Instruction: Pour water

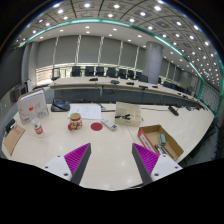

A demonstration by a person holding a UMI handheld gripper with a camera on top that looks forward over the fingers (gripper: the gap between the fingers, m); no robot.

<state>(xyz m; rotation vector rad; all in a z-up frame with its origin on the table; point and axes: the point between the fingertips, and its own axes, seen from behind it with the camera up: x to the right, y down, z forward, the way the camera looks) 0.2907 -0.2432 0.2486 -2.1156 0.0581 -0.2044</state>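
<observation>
Behind everything you see a large meeting room with a ring of dark chairs (95, 72) around long desks and rows of ceiling lights; nearer to you lies the pale tabletop (110, 150) that carries the things.

Take the small red disc (96, 126) on the tabletop as your landmark. Your hand-held gripper (112, 158) sits on the near side of it, held above the surface, with its two fingers spread wide and nothing between the purple pads (77, 155). Just to the left of the disc stands a small jar-like container (75, 121), upright, with a darker band around it. Farther left of the disc stands a slimmer bottle-like thing with a red cap (38, 127), also upright. Which of the two holds the water I cannot tell; both look like candidates for the pour.

What matters for your next move: both vessels lie ahead of the fingers and off to the left, beyond the left finger's line, not between the pads. They are well apart from the fingertips. I judge you would need to swing left and go forward before any closing makes sense.

To the right of the disc lie a white box (128, 111) and, nearer your right finger, an open cardboard box (160, 142) with small items inside. Both sit away from your likely path.
</observation>
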